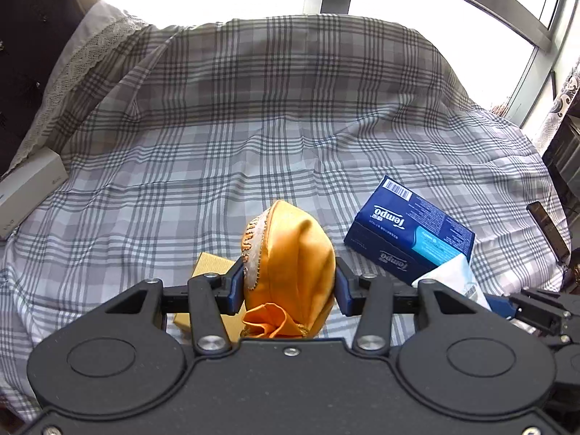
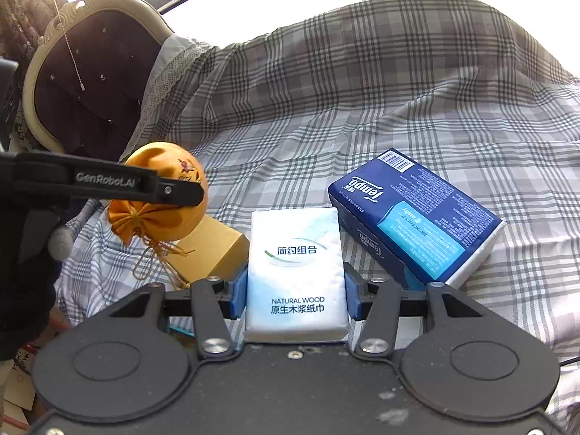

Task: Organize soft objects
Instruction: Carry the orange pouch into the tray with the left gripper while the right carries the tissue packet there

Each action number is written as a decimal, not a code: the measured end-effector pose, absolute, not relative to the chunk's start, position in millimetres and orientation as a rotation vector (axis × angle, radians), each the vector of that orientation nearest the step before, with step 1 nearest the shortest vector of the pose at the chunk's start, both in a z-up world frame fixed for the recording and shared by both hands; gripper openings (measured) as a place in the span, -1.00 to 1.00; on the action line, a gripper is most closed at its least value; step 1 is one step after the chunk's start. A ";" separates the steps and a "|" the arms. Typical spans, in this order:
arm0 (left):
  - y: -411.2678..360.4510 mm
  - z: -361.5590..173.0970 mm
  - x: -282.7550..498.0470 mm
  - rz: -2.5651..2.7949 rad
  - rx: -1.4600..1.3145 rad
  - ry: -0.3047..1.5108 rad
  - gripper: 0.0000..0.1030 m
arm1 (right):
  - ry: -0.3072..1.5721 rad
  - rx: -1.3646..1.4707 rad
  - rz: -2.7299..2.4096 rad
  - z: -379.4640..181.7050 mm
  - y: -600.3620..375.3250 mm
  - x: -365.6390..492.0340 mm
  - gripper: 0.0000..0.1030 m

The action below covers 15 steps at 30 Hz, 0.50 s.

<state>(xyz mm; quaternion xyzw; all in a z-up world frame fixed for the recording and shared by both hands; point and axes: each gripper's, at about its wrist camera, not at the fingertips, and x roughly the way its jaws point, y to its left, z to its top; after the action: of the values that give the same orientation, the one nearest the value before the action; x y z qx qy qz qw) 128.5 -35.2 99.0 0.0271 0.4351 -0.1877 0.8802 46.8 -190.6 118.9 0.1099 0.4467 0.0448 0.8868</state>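
Now | left hand-held gripper (image 1: pixel 289 282) clamped on orange pouch (image 1: pixel 290 253), centre frame | right hand-held gripper (image 2: pixel 296 295) clamped on white tissue pack (image 2: pixel 295 272), long axis along fingers | blue tissue box (image 2: pixel 417 214) on bed (image 2: pixel 362 108), right of centre, nearer right.

Between the fingers of the left gripper (image 1: pixel 289 282): an orange pouch (image 1: pixel 290 261) of glossy satin cloth with beaded trim. Between the fingers of the right gripper (image 2: pixel 296 295): a white tissue pack (image 2: pixel 295 272) in smooth, shiny plastic film. Beyond the fingers: a blue tissue pack (image 2: pixel 417 217), glossy wrap; a tan box (image 2: pixel 208 250), matt card; a plaid bedcover (image 1: pixel 272 108), matt woven cloth. Gripper bodies: matt black plastic, metal screws.
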 end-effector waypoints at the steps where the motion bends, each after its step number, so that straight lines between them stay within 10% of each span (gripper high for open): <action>1: -31.8 100.8 120.1 -0.389 0.057 0.902 -0.09 | 0.919 0.229 0.092 124.1 -190.9 40.0 -0.02; 15: 8.6 70.4 34.6 -0.307 0.056 0.981 -0.09 | 0.884 0.248 0.067 165.8 -207.3 -47.3 -0.03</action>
<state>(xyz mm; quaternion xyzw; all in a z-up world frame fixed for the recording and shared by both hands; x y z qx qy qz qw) 34.6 8.6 70.4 0.0266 0.4692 -0.1467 0.8704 -47.3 -207.3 165.8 0.1198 0.4265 0.0323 0.8959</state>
